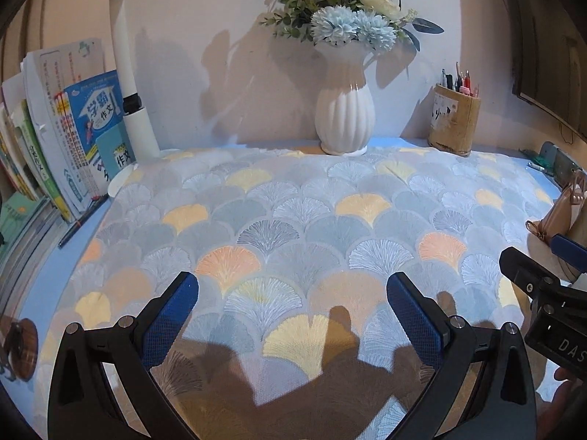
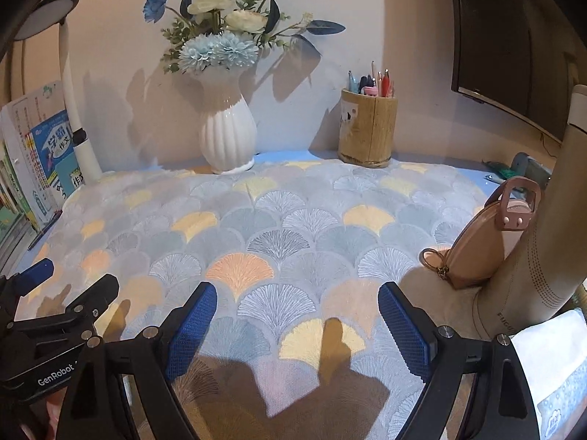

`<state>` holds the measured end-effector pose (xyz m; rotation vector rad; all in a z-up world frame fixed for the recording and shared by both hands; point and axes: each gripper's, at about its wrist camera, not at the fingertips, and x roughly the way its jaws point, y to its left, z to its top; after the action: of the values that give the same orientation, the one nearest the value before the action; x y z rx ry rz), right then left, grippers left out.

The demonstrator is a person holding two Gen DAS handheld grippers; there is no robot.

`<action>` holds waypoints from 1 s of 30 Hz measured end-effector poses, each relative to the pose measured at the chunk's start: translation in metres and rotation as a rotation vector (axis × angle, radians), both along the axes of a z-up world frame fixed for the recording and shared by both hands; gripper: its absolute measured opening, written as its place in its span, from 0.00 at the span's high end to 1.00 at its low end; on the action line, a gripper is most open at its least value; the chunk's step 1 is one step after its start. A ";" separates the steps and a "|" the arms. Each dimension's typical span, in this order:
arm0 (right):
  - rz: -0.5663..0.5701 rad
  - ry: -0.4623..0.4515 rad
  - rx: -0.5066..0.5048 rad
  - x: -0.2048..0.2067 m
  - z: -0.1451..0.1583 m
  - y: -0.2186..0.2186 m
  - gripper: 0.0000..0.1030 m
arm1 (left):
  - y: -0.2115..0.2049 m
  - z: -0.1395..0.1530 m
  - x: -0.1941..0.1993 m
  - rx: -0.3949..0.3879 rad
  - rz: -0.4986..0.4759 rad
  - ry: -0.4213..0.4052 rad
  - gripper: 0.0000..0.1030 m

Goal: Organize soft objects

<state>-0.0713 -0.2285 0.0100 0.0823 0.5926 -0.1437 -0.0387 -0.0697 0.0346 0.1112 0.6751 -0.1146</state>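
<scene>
Both claws are wide open and hold nothing. Left gripper (image 1: pixel 292 306) and right gripper (image 2: pixel 297 317) hang side by side, low over the near edge of the big soft cloth (image 1: pixel 293 220) with fan shapes on it. This cloth is spread flat over the desk and covers most of it. At the back stand a white vase (image 1: pixel 344 117) with flowers and a pen holder (image 1: pixel 454 124). A small tan pouch (image 2: pixel 480 245) leans at the right side, on the cloth's edge.

I think the job is just starting: the claws are getting ready to take the cloth. Next, each claw needs to go down and pinch the near edge, each on its own side, so the cloth can be folded away from the vase without knocking it
</scene>
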 end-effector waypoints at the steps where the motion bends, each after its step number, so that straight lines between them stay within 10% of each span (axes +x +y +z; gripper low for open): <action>1: -0.002 -0.003 -0.002 -0.001 0.000 0.000 0.14 | -0.001 0.000 -0.001 0.004 -0.003 -0.002 0.01; 30: 0.004 0.013 -0.045 0.002 -0.003 0.005 0.11 | -0.002 -0.002 0.003 0.008 -0.007 0.020 0.01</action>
<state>-0.0691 -0.2233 0.0065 0.0366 0.6022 -0.1535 -0.0359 -0.0715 0.0328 0.1201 0.6948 -0.1196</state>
